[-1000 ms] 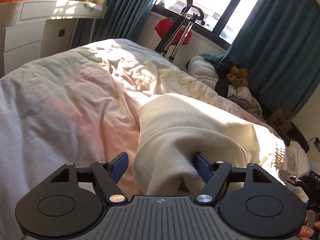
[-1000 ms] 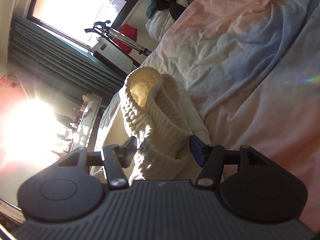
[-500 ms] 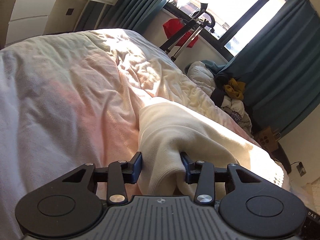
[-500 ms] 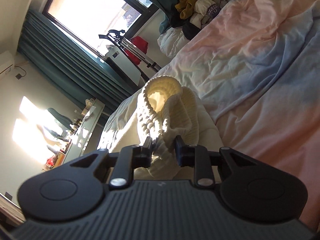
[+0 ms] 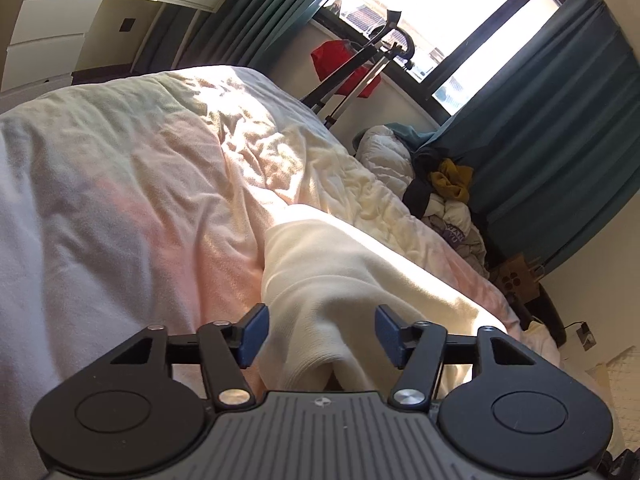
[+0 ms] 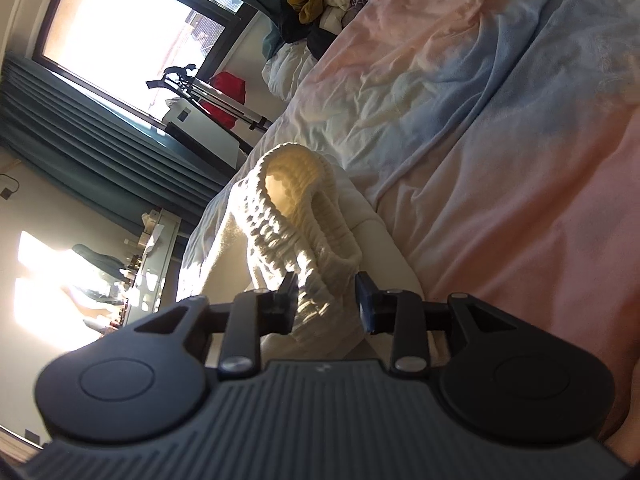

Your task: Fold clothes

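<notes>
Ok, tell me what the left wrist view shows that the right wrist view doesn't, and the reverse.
Only the left wrist view: the left gripper, jaws opening around a smooth fold of the cream sweater, pads clear of it, and a cardboard box on the floor.

Only the right wrist view: the right gripper, jaws opening around the sweater's ribbed cuff, and the blue patch of the duvet.

Both: the sweater, the pastel duvet, the window, teal curtains, the clothes pile and a red bag.

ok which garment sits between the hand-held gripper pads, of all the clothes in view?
The cream sweater on the bed; the others lie heaped by the curtain.
</notes>
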`<state>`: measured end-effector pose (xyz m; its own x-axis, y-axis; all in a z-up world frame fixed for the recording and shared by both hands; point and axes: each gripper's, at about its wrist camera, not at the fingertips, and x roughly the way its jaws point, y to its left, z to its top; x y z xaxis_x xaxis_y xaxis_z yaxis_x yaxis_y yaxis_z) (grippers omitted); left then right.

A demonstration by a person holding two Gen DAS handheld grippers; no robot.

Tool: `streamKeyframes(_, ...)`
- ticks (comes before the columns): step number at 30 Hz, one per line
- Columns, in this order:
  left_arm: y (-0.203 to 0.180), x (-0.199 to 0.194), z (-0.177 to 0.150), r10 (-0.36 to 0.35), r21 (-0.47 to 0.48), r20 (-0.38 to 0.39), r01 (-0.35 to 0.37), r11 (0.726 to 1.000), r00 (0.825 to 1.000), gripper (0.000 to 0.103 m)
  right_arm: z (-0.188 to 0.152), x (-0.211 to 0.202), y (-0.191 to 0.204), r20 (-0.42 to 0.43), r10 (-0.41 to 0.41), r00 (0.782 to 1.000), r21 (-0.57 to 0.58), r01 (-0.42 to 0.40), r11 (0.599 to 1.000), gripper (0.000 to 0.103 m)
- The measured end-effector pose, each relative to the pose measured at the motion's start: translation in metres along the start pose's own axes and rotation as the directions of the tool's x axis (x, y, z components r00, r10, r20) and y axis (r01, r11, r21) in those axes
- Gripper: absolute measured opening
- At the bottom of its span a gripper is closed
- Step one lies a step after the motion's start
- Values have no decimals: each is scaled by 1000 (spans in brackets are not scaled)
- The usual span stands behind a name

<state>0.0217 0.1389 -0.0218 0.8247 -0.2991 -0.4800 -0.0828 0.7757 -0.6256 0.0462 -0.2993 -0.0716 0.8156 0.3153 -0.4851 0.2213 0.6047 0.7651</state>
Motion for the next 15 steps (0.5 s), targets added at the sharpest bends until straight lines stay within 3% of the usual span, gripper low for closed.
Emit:
streamKeyframes(1, 1, -4, 2, -30, -15, 17, 31, 999, 999, 84, -1, -2, -1, 13, -6, 1000, 3, 6, 1000, 49)
streamKeyframes(3, 5, -6, 4, -84, -67, 44, 87, 994, 996, 89, -2, -7, -2, 40, -19, 999, 11, 19, 1000, 73)
streamKeyframes(6, 14, 4, 5, -130, -135, 23, 132, 982, 991, 96, -4, -11, -3, 74, -16, 997, 16, 14, 1000, 87)
streamKeyframes(10, 24, 29, 6, -94, -170, -32, 87, 982, 995, 96, -4, 2, 0, 23, -7, 1000, -33, 8, 999, 87)
streamKeyframes(15, 30, 57, 0, -65, -174, -120, 44, 984, 991, 96, -10, 29, 4, -33, -85, 996, -111, 81, 991, 89)
